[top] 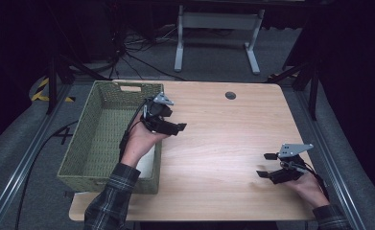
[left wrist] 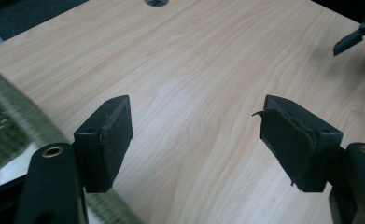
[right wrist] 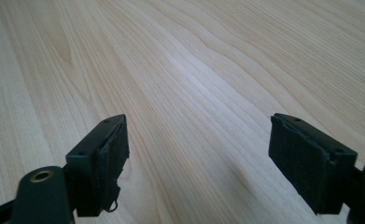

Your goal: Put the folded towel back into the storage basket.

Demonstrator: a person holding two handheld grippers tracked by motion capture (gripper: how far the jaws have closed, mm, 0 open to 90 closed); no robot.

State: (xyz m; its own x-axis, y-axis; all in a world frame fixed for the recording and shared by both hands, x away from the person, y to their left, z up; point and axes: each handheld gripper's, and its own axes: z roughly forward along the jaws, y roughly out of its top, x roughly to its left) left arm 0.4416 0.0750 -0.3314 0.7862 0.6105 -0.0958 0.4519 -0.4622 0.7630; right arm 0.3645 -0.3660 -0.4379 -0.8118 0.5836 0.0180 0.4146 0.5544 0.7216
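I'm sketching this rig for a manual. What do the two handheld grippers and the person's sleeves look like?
Both the left gripper and the right gripper are black, with two flat rectangular jaws. Their dark pads are frayed at the edges, and brass-coloured rings sit at the jaw bases. Each carries a grey three-cornered plate on top and trails a black cable. The sleeves are dark plaid.

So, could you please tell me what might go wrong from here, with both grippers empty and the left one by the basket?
The left gripper, jaws open and empty, hangs right at the green woven basket's right rim; a careless sweep could catch the weave and drag the basket. A white thing lies half hidden at the basket's near corner, so a reach for it might misjudge it. Cables trail from both, including the right gripper, and could snag.
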